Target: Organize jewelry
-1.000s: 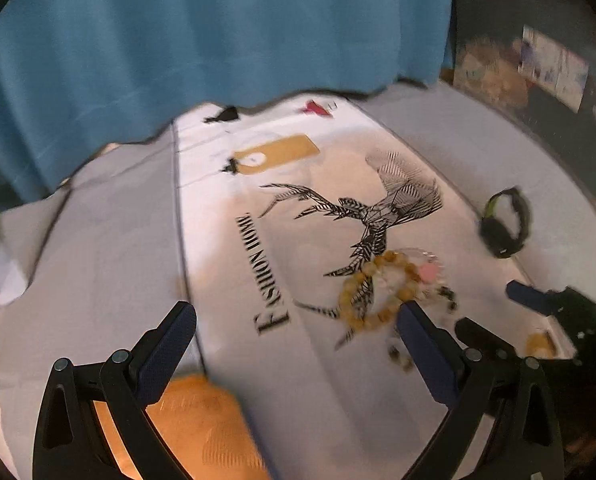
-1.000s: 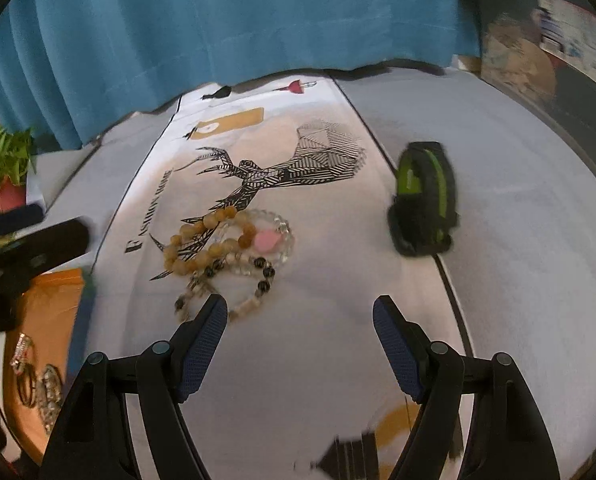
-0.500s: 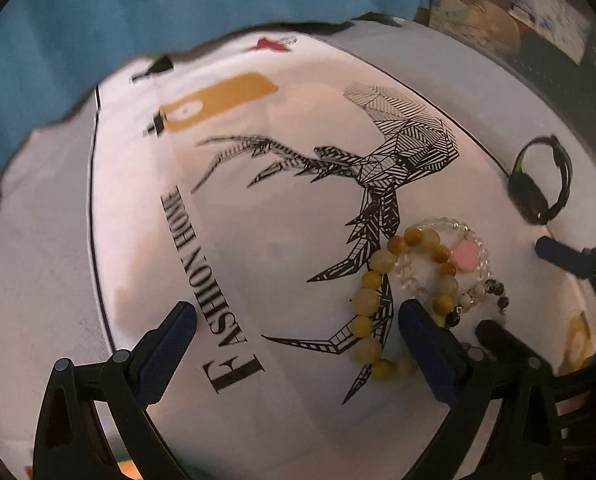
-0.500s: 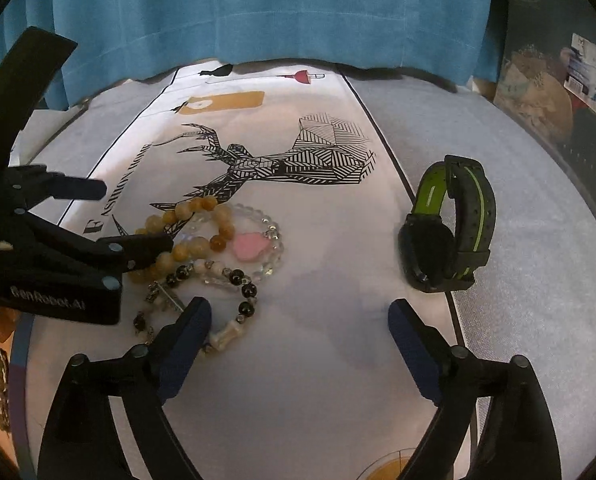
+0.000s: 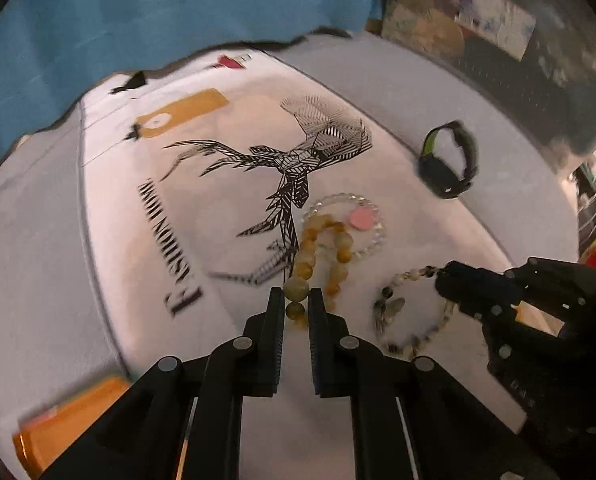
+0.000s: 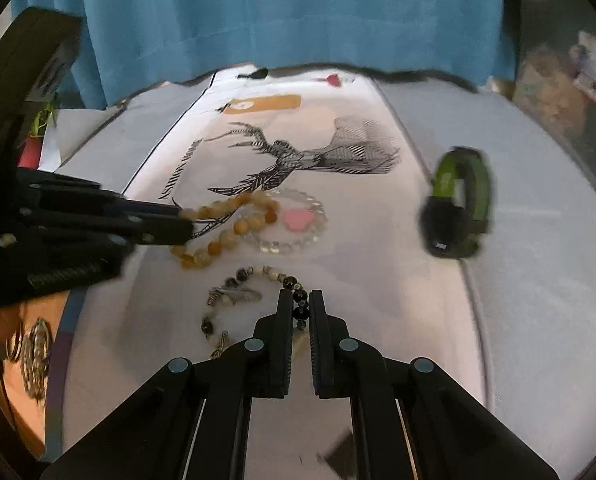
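On the white cloth lies an amber bead bracelet (image 5: pixel 337 244) (image 6: pixel 234 228), with my left gripper (image 5: pixel 296 296) (image 6: pixel 182 220) closing on its near end; beads sit pressed between the pads. A clear bead bracelet with a pink heart (image 5: pixel 361 216) (image 6: pixel 298 216) lies beside and partly under it. Nearer, apart from those two, lies a black-and-white bead bracelet with metal charms (image 5: pixel 393 304) (image 6: pixel 254 272). My right gripper (image 6: pixel 301 300) (image 5: pixel 445 280) is shut on its dark beads.
A black-and-green smartwatch (image 5: pixel 449 164) (image 6: pixel 457 204) stands on its strap at the right. The cloth bears a deer print (image 5: pixel 290 160). An orange tray (image 5: pixel 66 424) with metal earrings (image 6: pixel 34 352) sits at the near left. A blue curtain hangs behind.
Both grippers went from wide open to closed. The left now pinches the amber bracelet. The right pinches the black-and-white bracelet, which has come out of the pile toward the near side.
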### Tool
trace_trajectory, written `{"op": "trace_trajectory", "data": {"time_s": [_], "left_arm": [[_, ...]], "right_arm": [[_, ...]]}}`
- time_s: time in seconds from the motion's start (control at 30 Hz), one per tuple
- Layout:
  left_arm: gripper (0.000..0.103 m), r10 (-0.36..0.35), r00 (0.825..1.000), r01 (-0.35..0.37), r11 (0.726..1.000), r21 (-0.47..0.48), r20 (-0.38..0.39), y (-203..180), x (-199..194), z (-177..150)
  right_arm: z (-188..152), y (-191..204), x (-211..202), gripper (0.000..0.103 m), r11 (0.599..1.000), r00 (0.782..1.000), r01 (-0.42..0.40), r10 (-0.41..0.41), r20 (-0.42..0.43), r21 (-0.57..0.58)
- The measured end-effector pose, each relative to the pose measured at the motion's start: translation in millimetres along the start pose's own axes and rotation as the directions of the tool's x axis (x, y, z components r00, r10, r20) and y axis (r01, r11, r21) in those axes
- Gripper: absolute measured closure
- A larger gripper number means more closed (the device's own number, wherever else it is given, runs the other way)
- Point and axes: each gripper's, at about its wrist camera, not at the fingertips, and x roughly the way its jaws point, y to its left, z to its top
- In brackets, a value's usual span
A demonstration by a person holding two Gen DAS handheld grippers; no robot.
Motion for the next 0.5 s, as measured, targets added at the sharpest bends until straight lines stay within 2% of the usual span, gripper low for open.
{"op": "trace_trajectory", "data": {"time_s": [0.1, 0.27, 0.5], "left_arm": [[0.094, 0.016, 0.999, -0.015, 1.0, -0.02, 0.042, -11, -30, -15], [0.094, 0.006, 0.995, 0.0, 0.998, -0.065, 0.097, -23, -76, -36], [0.094, -0.012, 0.992, 0.02, 0.998, -0.067, 0.127, -51, -140, -89]], "right_arm": [[-5, 3, -30, 0.095, 1.0, 1.0, 0.002, -0.002, 0.028, -0.001], [-17, 14, -76, 0.095, 1.0, 0.998, 0.012, -0.01, 0.06, -0.025], [-45, 33, -137, 0.095, 0.999, 0.995, -0.003, 0.008, 0.099, -0.047]]}}
